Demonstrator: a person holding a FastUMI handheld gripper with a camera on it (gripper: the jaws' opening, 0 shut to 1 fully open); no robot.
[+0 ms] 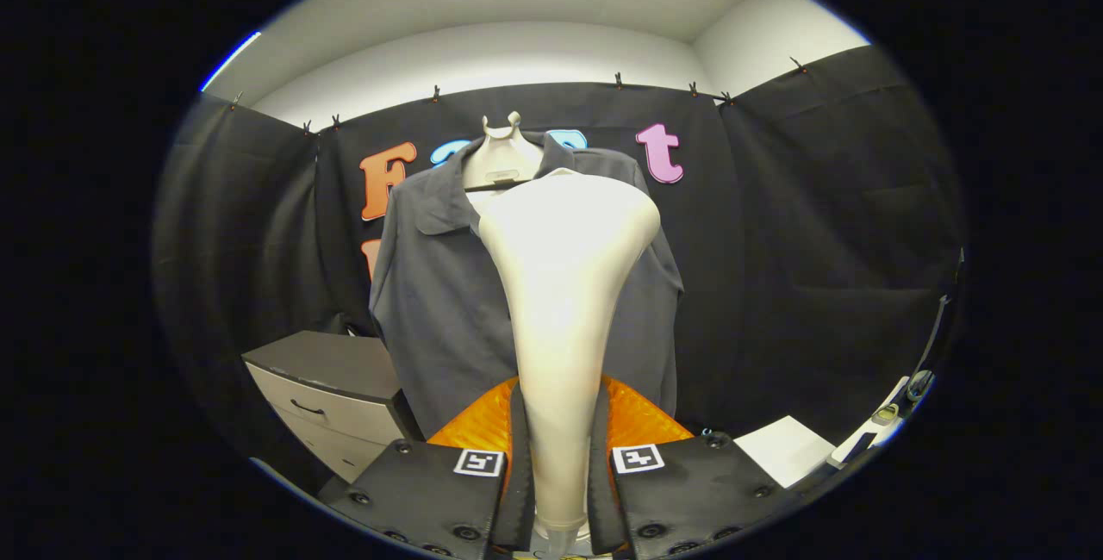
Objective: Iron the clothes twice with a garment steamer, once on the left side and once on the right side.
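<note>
The fingers (558, 491) were clamped on the steamer (564, 301), its long handle pointing straight ahead and up, its head facing the shirt (439, 319) hanging just beyond them.

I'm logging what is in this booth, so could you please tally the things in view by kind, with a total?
Garment steamer, held upright between the fingers of the tongs: 1
Dark shirt on a mannequin, beyond the steamer: 1
Mannequin: 1
Drawer cabinet, beside the shirt: 1
Tongs, both fingers pressing the steamer's handle: 1
Total: 5
</note>
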